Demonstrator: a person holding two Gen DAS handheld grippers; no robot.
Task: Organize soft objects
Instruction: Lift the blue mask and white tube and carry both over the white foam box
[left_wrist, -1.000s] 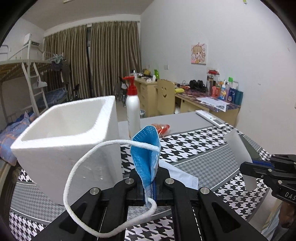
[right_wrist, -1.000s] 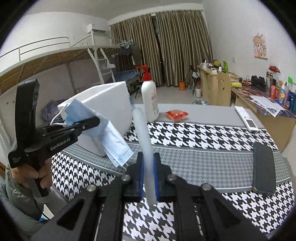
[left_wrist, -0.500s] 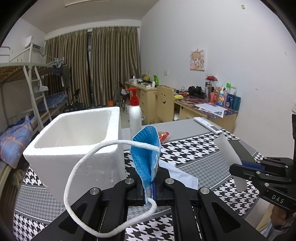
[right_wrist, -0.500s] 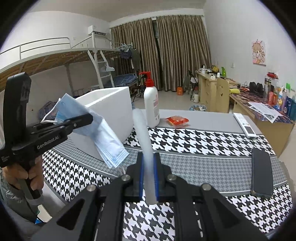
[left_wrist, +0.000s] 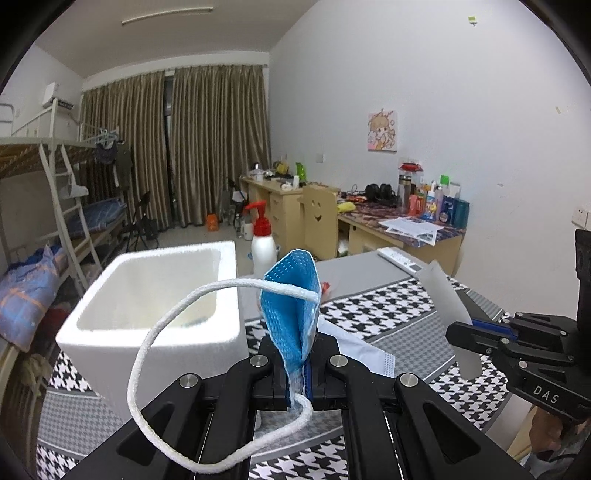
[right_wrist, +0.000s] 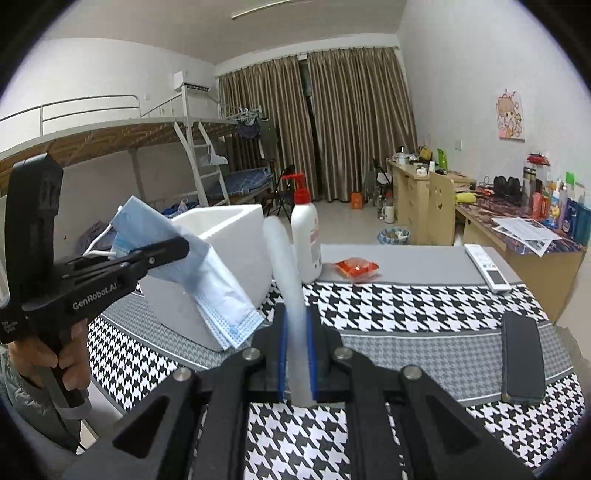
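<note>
My left gripper (left_wrist: 300, 373) is shut on a blue face mask (left_wrist: 291, 306) whose white ear loop (left_wrist: 166, 369) hangs out in front. It holds the mask in the air just right of the white foam box (left_wrist: 155, 302). In the right wrist view the left gripper (right_wrist: 162, 251) and mask (right_wrist: 207, 280) show at the left, before the foam box (right_wrist: 236, 254). My right gripper (right_wrist: 297, 354) is shut on a pale translucent soft tube (right_wrist: 286, 280), held upright above the houndstooth table (right_wrist: 406, 314). The right gripper (left_wrist: 465, 332) and tube (left_wrist: 447, 306) show at the right in the left wrist view.
A white pump bottle with a red top (right_wrist: 304, 236) stands behind the box. A small red packet (right_wrist: 356, 267), a white remote (right_wrist: 487, 267) and a black phone (right_wrist: 522, 362) lie on the table. A desk with clutter (right_wrist: 524, 229) stands at the right wall.
Both grippers have risen with their loads, so the foam box sits lower in both views and its inside shows. Both grips are unchanged.
</note>
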